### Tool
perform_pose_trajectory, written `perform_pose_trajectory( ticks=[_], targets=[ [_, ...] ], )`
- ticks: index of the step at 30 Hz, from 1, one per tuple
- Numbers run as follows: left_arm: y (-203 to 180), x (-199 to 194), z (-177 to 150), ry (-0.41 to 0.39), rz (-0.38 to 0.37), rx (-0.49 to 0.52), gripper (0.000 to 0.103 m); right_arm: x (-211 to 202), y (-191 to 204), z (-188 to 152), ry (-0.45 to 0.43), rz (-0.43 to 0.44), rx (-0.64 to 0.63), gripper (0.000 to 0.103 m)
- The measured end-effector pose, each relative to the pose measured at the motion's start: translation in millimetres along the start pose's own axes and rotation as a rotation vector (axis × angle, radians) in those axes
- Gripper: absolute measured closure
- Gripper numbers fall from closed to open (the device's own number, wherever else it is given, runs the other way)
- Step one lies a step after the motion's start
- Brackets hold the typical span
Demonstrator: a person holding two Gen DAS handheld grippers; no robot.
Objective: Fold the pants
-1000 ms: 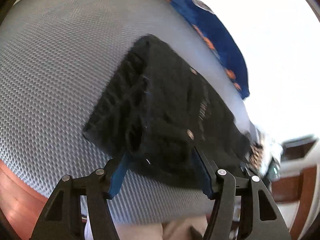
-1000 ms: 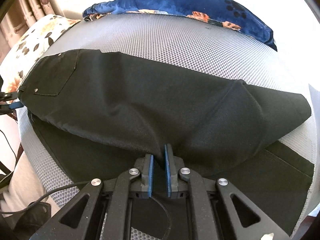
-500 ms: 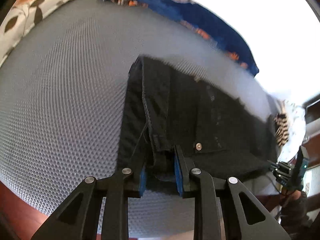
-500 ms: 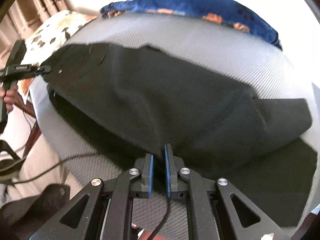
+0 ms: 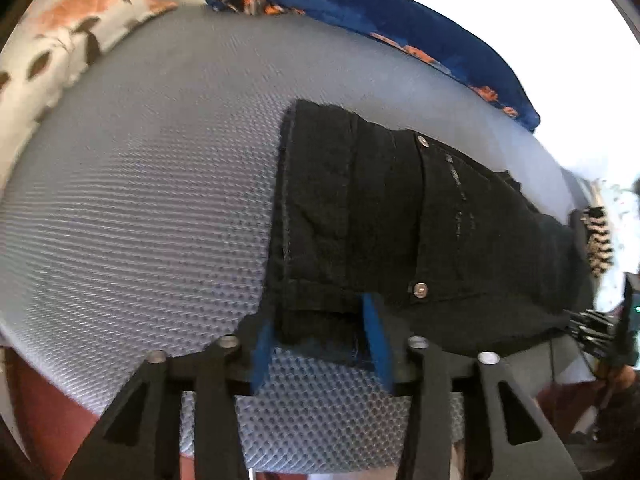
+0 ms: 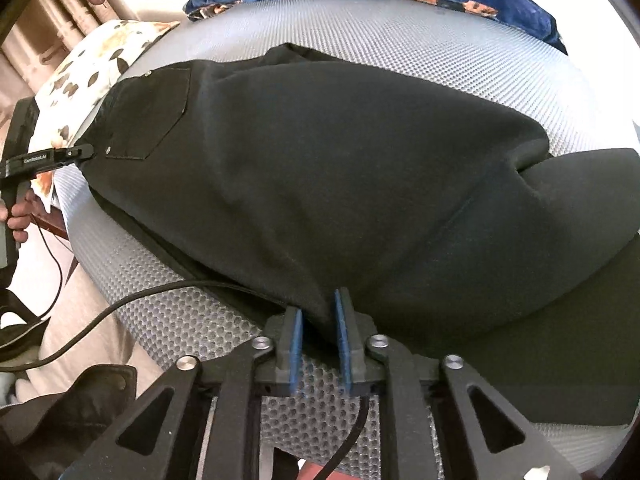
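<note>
Black pants (image 6: 340, 184) lie on a grey mesh mattress (image 6: 420, 44), one leg folded over the other. In the left wrist view the waistband end (image 5: 360, 216) faces me, with rivets showing. My left gripper (image 5: 320, 320) is open, its blue pads either side of the near waistband corner. My right gripper (image 6: 320, 308) has its pads a small gap apart with the folded leg's edge between them; fabric drapes from there. The left gripper also shows in the right wrist view (image 6: 80, 152) at the waistband.
A blue patterned blanket (image 5: 400, 28) lies along the far edge of the mattress. A floral pillow (image 5: 60, 48) sits at the far left. A black cable (image 6: 120, 304) crosses the near mattress edge. Dark cloth (image 6: 72, 408) lies below left.
My left gripper has opened from its grip on the waistband corner, and its view has swung right. My right gripper has moved closer over the pants, and the top leg bulges up more.
</note>
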State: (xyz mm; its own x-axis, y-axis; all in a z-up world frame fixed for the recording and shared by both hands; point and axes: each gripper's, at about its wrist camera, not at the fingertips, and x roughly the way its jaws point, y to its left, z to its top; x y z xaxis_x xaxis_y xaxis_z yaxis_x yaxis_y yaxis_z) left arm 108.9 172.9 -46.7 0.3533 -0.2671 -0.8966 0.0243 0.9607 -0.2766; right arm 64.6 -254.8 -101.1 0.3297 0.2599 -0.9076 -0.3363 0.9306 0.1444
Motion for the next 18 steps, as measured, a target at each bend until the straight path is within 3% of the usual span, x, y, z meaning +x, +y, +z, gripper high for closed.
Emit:
perform_pose_trajectory(
  ticks=[5, 9, 14, 18],
  targets=[
    [-15, -34, -11, -0.121, 0.131, 0.077, 0.051, -30, 1, -6, -0.063, 0.029, 0.007, 0.064],
    [-39, -61, -17, -0.257, 0.196, 0.209, 0.051, -80, -20, -18, -0.166, 0.105, 0.087, 0.064],
    [-104, -61, -27, -0.358, 0.153, 0.442, 0.051, -139, -77, -36, -0.310, 0.084, 0.268, 0.063],
    [-164, -40, -41, -0.332, 0.057, 0.609, 0.051, -151, -127, -50, -0.372, 0.090, 0.466, 0.062]
  ],
)
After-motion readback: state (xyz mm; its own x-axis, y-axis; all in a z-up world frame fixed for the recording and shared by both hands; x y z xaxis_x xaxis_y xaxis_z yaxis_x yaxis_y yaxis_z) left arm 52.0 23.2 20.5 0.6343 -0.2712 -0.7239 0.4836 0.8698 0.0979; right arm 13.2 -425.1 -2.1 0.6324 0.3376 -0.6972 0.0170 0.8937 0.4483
